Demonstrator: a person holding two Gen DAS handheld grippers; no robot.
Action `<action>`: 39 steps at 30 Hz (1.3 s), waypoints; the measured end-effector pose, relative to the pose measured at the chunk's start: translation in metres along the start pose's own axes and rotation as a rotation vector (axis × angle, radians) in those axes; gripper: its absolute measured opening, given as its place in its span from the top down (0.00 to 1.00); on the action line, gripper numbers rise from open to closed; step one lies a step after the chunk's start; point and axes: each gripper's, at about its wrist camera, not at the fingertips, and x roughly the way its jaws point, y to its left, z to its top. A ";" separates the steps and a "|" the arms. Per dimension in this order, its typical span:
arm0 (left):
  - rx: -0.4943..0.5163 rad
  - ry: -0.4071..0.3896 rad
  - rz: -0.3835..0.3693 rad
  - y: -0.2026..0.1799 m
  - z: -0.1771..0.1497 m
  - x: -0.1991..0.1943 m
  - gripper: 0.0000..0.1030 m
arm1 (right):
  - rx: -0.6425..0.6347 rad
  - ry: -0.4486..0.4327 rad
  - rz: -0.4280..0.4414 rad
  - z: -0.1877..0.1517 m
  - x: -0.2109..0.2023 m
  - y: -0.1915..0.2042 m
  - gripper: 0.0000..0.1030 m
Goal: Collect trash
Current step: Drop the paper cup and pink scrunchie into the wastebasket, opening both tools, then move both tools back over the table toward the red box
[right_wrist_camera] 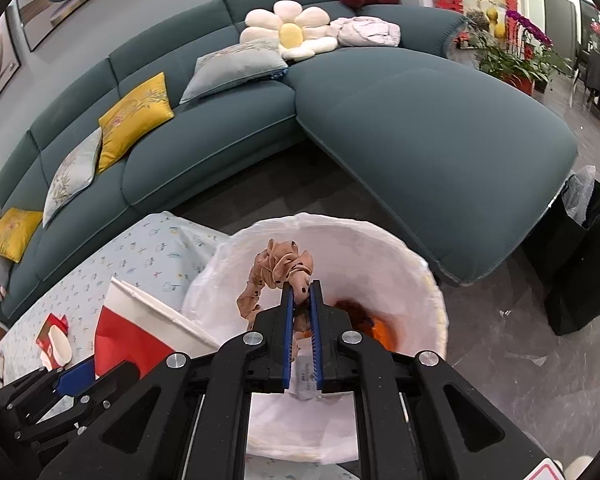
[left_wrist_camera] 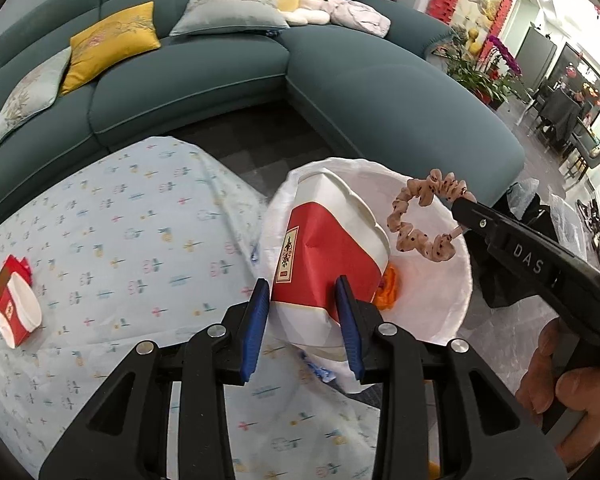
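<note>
My left gripper (left_wrist_camera: 303,285) is shut on a crushed red and white paper cup (left_wrist_camera: 328,256) and holds it over the rim of a white-lined trash bin (left_wrist_camera: 440,312). The cup also shows in the right wrist view (right_wrist_camera: 140,328). My right gripper (right_wrist_camera: 301,286) is shut on a tan dotted scrunchie (right_wrist_camera: 278,276) and holds it over the open bin (right_wrist_camera: 412,280). The scrunchie (left_wrist_camera: 424,216) hangs from that gripper (left_wrist_camera: 466,204) in the left wrist view. Orange trash (left_wrist_camera: 386,292) lies inside the bin. A second red and white cup (left_wrist_camera: 14,304) lies on the table to the left.
A table with a light blue patterned cloth (left_wrist_camera: 120,240) stands beside the bin. A teal sectional sofa (right_wrist_camera: 380,128) with cushions curves behind. A black bag (right_wrist_camera: 580,264) stands on the floor to the right. Potted plants (right_wrist_camera: 512,52) are at the far right.
</note>
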 end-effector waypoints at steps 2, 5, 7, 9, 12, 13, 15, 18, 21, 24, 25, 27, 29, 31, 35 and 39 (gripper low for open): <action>-0.008 0.001 -0.006 -0.006 0.001 0.002 0.68 | 0.009 -0.008 -0.012 0.000 -0.002 -0.006 0.80; 0.003 -0.001 -0.006 -0.013 0.002 0.003 0.67 | 0.025 -0.012 -0.011 -0.001 -0.006 -0.015 0.78; 0.005 0.003 0.001 -0.017 0.001 0.003 0.66 | 0.026 -0.015 -0.012 -0.001 -0.008 -0.019 0.76; 0.003 0.003 0.009 -0.019 0.002 0.002 0.64 | 0.020 -0.019 -0.012 -0.002 -0.011 -0.020 0.73; -0.004 -0.001 0.012 -0.018 0.001 -0.001 0.63 | 0.008 -0.026 -0.015 -0.002 -0.016 -0.019 0.71; -0.008 -0.001 0.013 -0.017 0.000 -0.002 0.63 | 0.006 -0.027 -0.014 -0.001 -0.018 -0.019 0.71; -0.013 -0.004 0.017 -0.016 0.000 -0.005 0.63 | 0.004 -0.033 -0.011 -0.001 -0.022 -0.017 0.69; -0.016 -0.009 0.022 -0.014 -0.002 -0.010 0.63 | -0.008 -0.037 -0.006 -0.002 -0.027 -0.011 0.67; -0.023 -0.015 0.028 -0.009 -0.003 -0.015 0.63 | -0.027 -0.037 0.001 -0.003 -0.030 -0.002 0.67; -0.035 -0.020 0.036 -0.001 -0.006 -0.021 0.63 | -0.045 -0.036 0.011 -0.005 -0.034 0.009 0.67; -0.039 -0.021 0.039 0.002 -0.007 -0.023 0.63 | -0.049 -0.035 0.015 -0.006 -0.035 0.012 0.67; -0.051 -0.022 0.049 0.011 -0.010 -0.027 0.63 | -0.060 -0.035 0.024 -0.009 -0.038 0.023 0.64; -0.070 -0.023 0.064 0.023 -0.013 -0.031 0.56 | -0.077 -0.039 0.032 -0.013 -0.041 0.035 0.60; -0.091 -0.031 0.082 0.036 -0.017 -0.035 0.55 | -0.096 -0.033 0.043 -0.016 -0.042 0.049 0.60; -0.138 -0.029 0.116 0.068 -0.026 -0.043 0.53 | -0.130 -0.018 0.065 -0.024 -0.041 0.075 0.60; -0.198 -0.037 0.165 0.107 -0.038 -0.053 0.47 | -0.167 0.000 0.093 -0.036 -0.039 0.106 0.60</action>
